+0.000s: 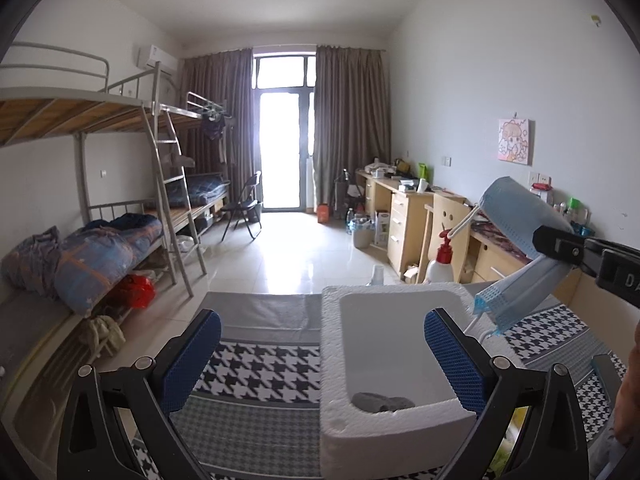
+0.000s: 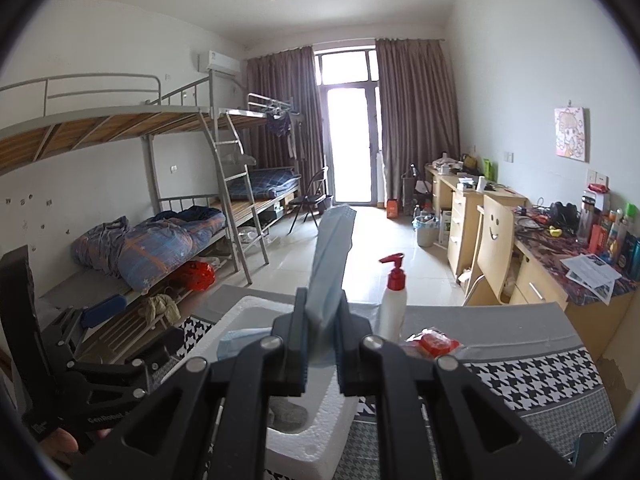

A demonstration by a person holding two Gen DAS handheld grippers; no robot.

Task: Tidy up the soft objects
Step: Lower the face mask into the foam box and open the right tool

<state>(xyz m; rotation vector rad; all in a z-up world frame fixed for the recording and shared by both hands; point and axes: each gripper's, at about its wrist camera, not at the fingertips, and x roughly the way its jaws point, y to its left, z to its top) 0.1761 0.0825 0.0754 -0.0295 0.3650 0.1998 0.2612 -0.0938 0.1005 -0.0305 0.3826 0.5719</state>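
One face mask (image 2: 329,264) pinched upright between right hand-held gripper (image 2: 320,356) fingers

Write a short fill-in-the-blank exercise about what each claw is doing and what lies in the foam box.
1. The right claw is shut on a blue ____.
2. The left claw holds ____.
3. A grey cloth lies inside the white ____ box.
4. The pump bottle has a ____ top.

Missing words: face mask; nothing; foam; red
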